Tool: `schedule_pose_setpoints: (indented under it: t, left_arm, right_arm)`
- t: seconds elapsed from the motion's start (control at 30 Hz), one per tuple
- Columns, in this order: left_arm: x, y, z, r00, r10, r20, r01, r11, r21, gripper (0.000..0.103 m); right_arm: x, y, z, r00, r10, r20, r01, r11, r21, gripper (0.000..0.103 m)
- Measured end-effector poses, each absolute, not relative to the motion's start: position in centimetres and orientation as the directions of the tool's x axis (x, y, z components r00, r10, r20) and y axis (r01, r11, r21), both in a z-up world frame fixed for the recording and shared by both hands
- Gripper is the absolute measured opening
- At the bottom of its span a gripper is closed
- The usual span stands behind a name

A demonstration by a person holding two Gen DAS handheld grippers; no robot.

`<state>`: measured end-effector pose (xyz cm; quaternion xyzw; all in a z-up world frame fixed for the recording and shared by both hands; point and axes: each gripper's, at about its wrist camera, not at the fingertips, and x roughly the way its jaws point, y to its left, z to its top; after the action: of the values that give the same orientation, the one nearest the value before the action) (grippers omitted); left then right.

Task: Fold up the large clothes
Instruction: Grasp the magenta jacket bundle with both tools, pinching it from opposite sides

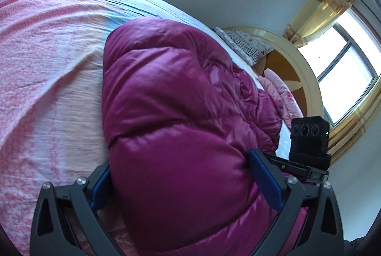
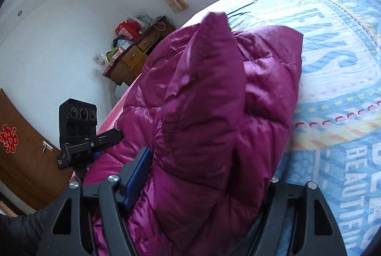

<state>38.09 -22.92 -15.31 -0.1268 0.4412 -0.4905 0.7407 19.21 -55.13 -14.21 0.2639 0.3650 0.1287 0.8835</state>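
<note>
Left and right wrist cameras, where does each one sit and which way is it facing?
Left wrist: on the left gripper, looking along its jaws across the magenta down jacket toward the pink sheet and headboard.
Right wrist: on the right gripper, facing the blue blanket, a wooden dresser.
Shared: the jacket; each sees the other gripper.
</note>
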Motion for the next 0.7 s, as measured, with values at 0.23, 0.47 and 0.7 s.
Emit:
schedule_pose_setpoints:
  t: [0.23,0.47,0.7]
  left_arm:
    - [37.0,-23.4,-15.1,0.199,-0.787,-0.584,0.611,0.565,-0.554,0.087]
    - [32.9,-23.3,-14.8,0.242,-0.734,-0.635,0.562,0.639,-0.525,0.084]
    - [26.1,-21.6,-14.7,0.213,-0.753,-0.623,0.585,0.609,-0.536,0.084]
  right_arm:
    - [18.6,-55.6,-14.6,0.696,0.452,-0.558,-0.046,0.803,0.594,0.049]
    - [16.0,-56.2,-15.2,0.708,0.431,-0.560,0.036,0.770,0.637,0.043]
    - [6.9,-53.9,-14.6,0.741,0.384,-0.551,0.079,0.765,0.639,0.043]
